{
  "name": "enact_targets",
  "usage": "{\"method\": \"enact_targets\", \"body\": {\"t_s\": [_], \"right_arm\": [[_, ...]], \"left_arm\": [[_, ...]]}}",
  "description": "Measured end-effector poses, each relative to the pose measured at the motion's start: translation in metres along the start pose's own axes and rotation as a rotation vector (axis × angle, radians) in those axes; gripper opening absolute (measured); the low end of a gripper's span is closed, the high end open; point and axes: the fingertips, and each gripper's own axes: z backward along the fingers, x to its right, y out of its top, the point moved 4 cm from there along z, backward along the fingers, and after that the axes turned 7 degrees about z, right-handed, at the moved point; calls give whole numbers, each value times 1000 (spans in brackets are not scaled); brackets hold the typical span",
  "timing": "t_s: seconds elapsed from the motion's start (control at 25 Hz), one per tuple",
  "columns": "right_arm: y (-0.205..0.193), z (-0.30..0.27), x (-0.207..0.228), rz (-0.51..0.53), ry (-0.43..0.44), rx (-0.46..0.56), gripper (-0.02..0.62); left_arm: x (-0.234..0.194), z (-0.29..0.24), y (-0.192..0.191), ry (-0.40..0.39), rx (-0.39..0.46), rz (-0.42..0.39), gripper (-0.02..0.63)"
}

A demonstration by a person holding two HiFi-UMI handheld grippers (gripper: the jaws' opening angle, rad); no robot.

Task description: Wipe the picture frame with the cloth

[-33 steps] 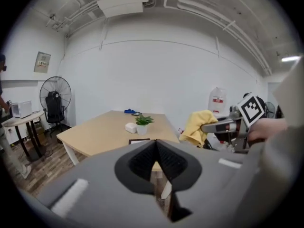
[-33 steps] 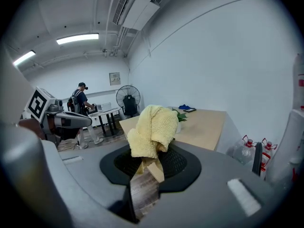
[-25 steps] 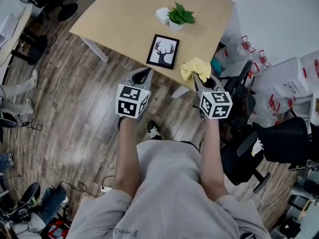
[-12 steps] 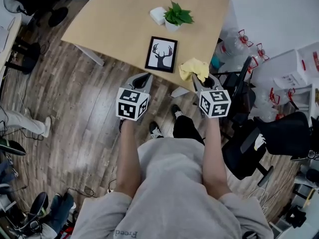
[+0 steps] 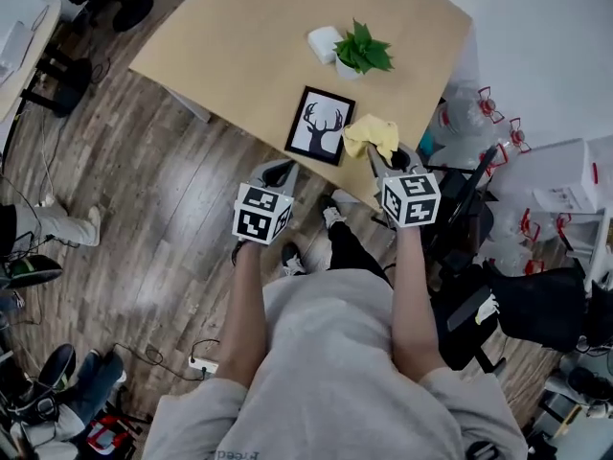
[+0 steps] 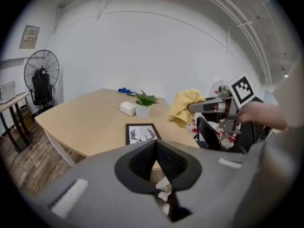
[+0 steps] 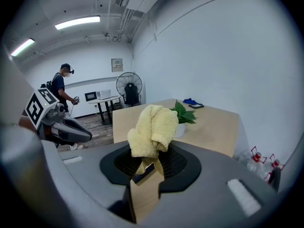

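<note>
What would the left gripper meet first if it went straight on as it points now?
Probably the picture frame, flat on the table just past the near edge, though height is unclear.

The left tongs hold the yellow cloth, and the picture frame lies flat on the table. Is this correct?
No. It is the right tongs that hold the yellow cloth, as the right gripper view shows. The picture frame does lie flat on the table.

The person wears a pale grey short-sleeved T-shirt (image 5: 326,362) with dark lettering (image 5: 239,454), too blurred to read, and dark trousers (image 5: 350,247). The grey left gripper (image 5: 279,172) and right gripper (image 5: 391,154) each bear a black-and-white marker cube.
</note>
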Motion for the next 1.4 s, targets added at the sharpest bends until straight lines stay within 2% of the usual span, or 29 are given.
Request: {"method": "enact_targets", "body": {"t_s": [0.16,0.28,0.44,0.64,0.76,0.88,1.04,1.2,1.28,1.4], "right_arm": [[4,-30,16,39,80,-2,94],[4,-57,24,70,159,-20,94],[13,-94,30,127,261,-39,94],[18,-137,27,255,398,-76,94],[18,-159,26,333,468,-86,94],[22,-179,20,394,533,-79,94],[28,-201,11,438,611,-78,94],[24,-215,1,409,677,-101,92],[28,-223,0,371,685,-95,92],[31,-232,0,379,680,-89,92]], "left_arm": [[-10,-20,0,49,-60,2,51],[-12,-42,-5,85,-88,40,52],[-1,-67,-22,100,-170,64,52],[-3,-89,-36,126,-275,55,52],[-7,-101,-32,152,-282,67,52],[-10,-103,-34,195,-307,109,52],[-12,-113,-39,236,-298,171,52],[-10,-119,-49,284,-279,259,52],[-14,-124,-48,309,-250,275,52],[-15,-130,-52,340,-246,300,52]]}}
